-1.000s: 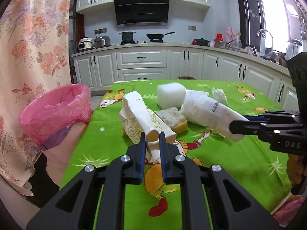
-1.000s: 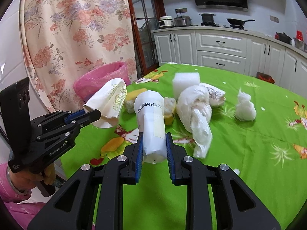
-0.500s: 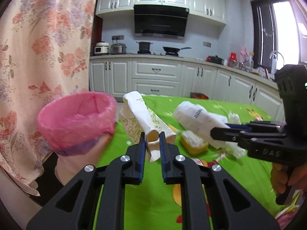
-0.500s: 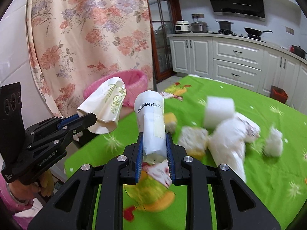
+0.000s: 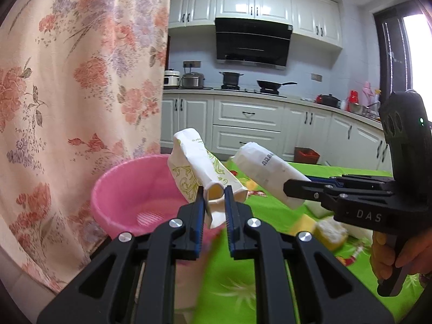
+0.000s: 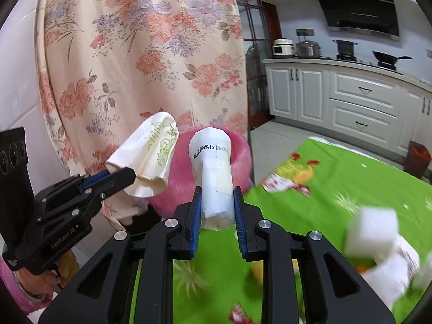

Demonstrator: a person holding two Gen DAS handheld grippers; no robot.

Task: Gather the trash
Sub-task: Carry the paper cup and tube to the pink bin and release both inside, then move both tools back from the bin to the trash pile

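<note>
My left gripper [image 5: 213, 193] is shut on a crushed paper cup with a green pattern [image 5: 197, 166], held just beside the rim of the pink-lined trash bin [image 5: 129, 186]. My right gripper [image 6: 216, 199] is shut on a white paper cup with black print [image 6: 213, 167], which points at the same bin [image 6: 240, 145]. In the left wrist view the right gripper [image 5: 290, 186] comes in from the right with its white cup [image 5: 267, 170]. In the right wrist view the left gripper [image 6: 127, 174] holds the patterned cup [image 6: 151, 151] at the left, near the bin.
A floral curtain [image 5: 81, 81] hangs right behind the bin. The green tablecloth [image 6: 351, 178] carries more trash: a white foam block [image 6: 372, 232], crumpled white wrappers [image 6: 391, 272] and a yellow sponge [image 5: 329, 232]. White kitchen cabinets [image 5: 248, 118] stand beyond the table.
Both grippers have swung left off the table toward the pink bin, each carrying its cup a little higher. The bin now looms close; the table trash has slid to the right.
</note>
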